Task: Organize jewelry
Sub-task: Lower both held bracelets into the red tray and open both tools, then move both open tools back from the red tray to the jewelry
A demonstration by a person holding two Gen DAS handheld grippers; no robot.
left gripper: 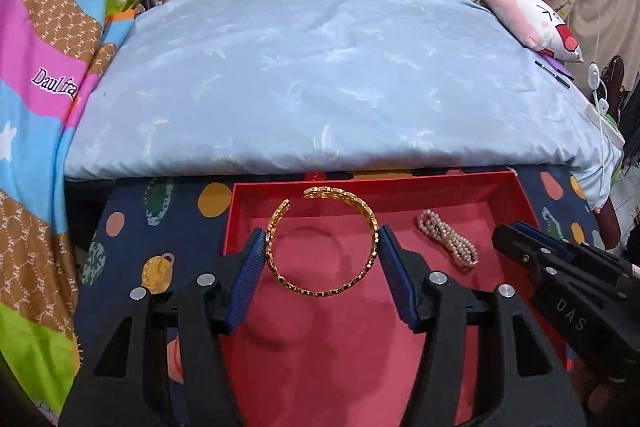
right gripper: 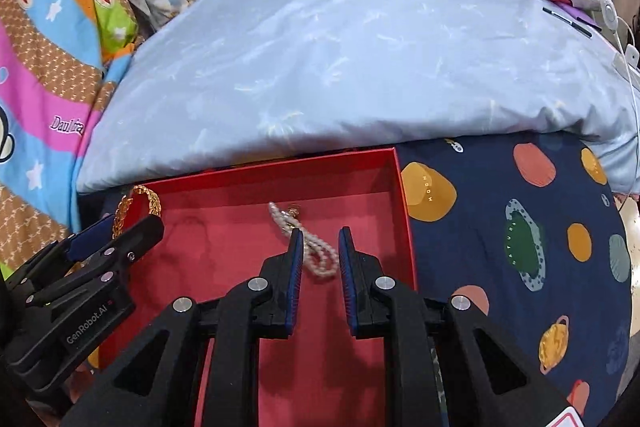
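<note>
Left tongs (left gripper: pixel 322 247): we pinch gold bangle (left gripper: pixel 324 243), over red box (left gripper: pixel 400 187). Right tongs (right gripper: pixel 320 251): we clamp pearl strand (right gripper: pixel 312 251) (inside same box). Both pieces held above box floor; release pending, we judge.

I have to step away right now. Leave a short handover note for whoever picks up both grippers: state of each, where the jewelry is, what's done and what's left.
Left gripper: shut on the gold bangle, held above the red box.
Right gripper: jaws narrow around the pearl bracelet; whether the pads pinch it I cannot tell.
Done: both pieces brought over the box's pink floor.
Left: set the bangle down at the left, the pearls at the right, open, withdraw.
</note>
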